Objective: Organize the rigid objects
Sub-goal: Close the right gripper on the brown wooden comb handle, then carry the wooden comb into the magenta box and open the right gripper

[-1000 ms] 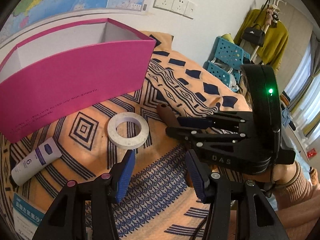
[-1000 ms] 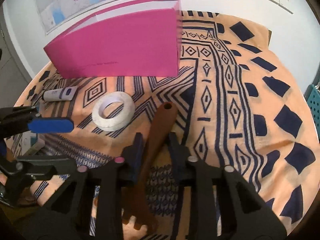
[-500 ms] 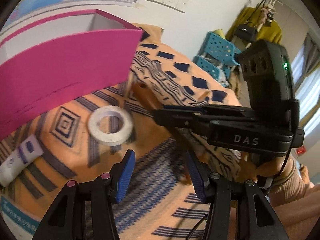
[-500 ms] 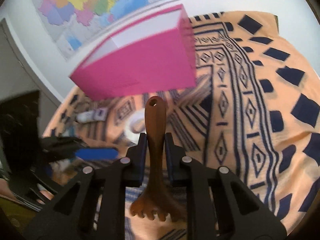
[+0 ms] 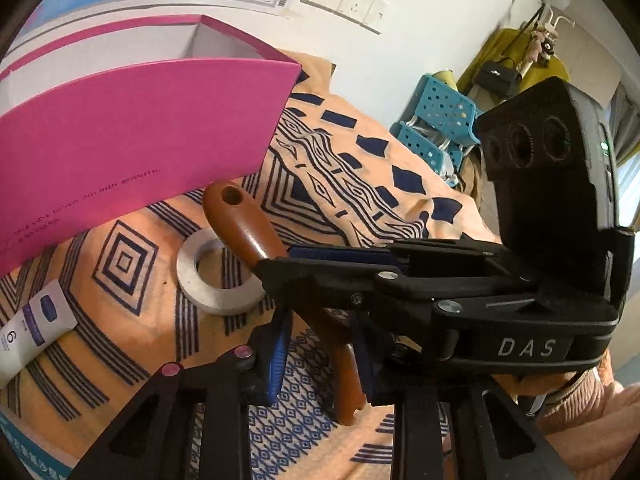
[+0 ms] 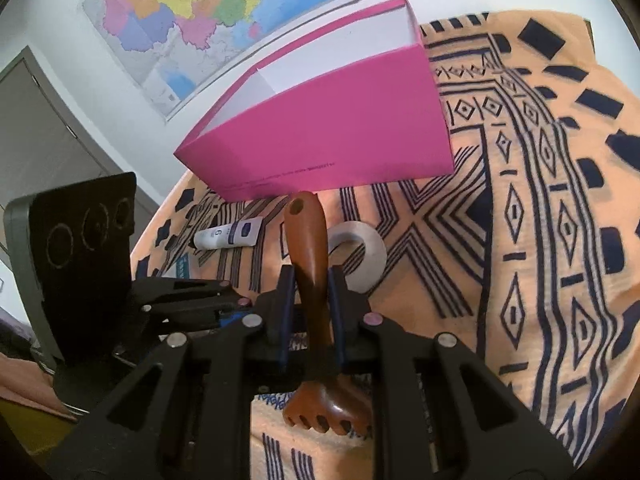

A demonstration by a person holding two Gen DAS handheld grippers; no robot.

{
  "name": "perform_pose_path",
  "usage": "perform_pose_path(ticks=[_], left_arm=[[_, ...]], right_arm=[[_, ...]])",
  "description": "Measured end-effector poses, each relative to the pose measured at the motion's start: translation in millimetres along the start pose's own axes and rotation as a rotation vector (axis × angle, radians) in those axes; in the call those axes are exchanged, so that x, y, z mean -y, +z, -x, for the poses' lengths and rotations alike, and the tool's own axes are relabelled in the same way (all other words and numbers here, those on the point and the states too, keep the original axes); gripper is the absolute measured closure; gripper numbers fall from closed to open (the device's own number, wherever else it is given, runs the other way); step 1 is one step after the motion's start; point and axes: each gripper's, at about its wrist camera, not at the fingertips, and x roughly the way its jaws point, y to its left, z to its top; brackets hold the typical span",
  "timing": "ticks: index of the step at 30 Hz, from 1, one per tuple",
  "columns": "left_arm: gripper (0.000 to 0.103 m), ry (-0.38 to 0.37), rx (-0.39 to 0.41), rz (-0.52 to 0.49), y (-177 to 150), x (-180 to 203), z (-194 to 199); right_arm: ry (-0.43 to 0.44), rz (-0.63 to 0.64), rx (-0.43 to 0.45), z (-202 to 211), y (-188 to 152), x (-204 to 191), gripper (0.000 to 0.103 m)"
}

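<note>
tape roll (image 6: 366, 254) partly behind wooden handle (image 6: 310, 264), tube (image 5: 30, 330) cut off

Pink box (image 6: 320, 136) blocks ahead; cloth (image 6: 560, 240) right open.

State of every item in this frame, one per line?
pink box: upright, top open.
wooden scratcher: raised, clamped in right tool.
left tool: jaws just closed, scratcher between them; grip unclear.
tape roll: lying flat.
tube: lying on its side.
</note>
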Motion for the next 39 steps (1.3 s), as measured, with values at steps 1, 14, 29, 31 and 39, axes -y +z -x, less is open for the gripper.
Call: perform_pose_path(ticks=[1, 14, 29, 31, 39], left_arm=[[0.075, 0.005, 0.005, -0.007, -1, 0, 3], [0.075, -0.005, 0.03, -0.029, 8, 3, 18], [0.075, 0.077, 0.198, -0.084, 83, 2, 65], [0.075, 0.098, 0.214, -0.083, 98, -1, 68], [0.075, 0.125, 0.265, -0.076, 141, -11, 77]], right_arm=[[0.006, -0.003, -0.015, -3, 0, 1, 0.083], [-0.001, 0.087, 0.029, 13, 17, -17, 0.084], [0.0, 0.228, 0.199, 51, 96, -49, 0.087], [0.004, 0.243, 0.216, 53, 110, -53, 0.087], [-0.026, 0.269, 0.264, 54, 153, -55, 0.087]])
